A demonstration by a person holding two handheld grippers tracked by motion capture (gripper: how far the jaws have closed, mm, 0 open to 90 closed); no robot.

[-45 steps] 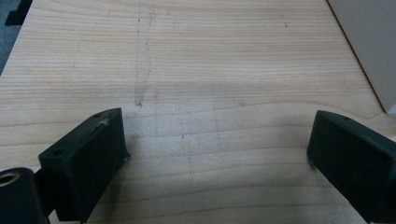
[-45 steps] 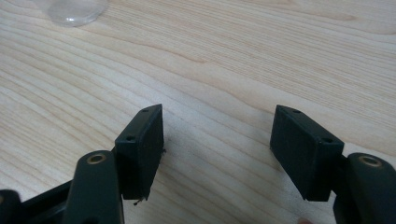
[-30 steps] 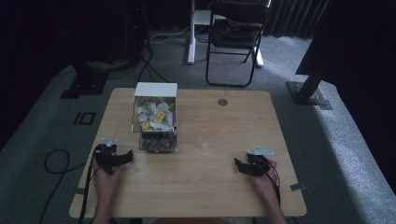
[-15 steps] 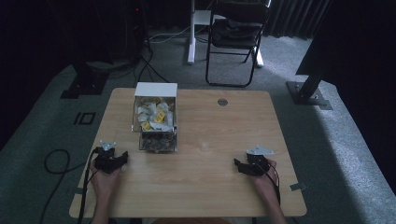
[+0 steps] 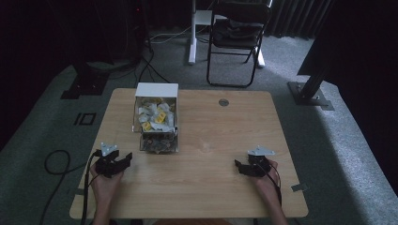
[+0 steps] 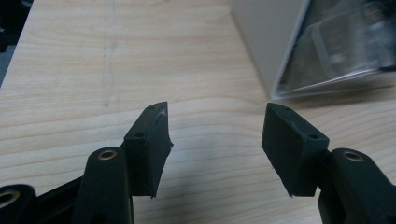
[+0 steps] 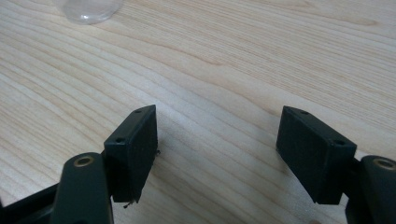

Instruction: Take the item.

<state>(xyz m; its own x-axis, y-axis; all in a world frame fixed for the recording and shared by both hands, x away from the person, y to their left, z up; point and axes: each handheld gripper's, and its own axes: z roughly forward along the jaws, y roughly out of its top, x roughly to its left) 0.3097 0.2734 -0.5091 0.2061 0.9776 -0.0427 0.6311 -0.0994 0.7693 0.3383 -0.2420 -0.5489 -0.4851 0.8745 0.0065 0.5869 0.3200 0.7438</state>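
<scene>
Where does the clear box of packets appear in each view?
High view: the box stands left of the table's centre, ahead of the left hand-held gripper.
Left gripper view: top right corner, its wall and clear front beyond the jaws.
Right gripper view: I cannot pick it out; a clear rim sits at the top left.
Shared landmark: the wood-grain table.

Matt wooden table [image 5: 211, 154], clear plastic box [image 5: 157, 124]

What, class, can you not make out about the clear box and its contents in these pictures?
- Packets in the clear box: high view, too small and dim to identify.
- Box in the left gripper view: cut off by the top and right edges, contents blurred behind glare.
- Clear object: right gripper view, cut off by the top edge.
</scene>
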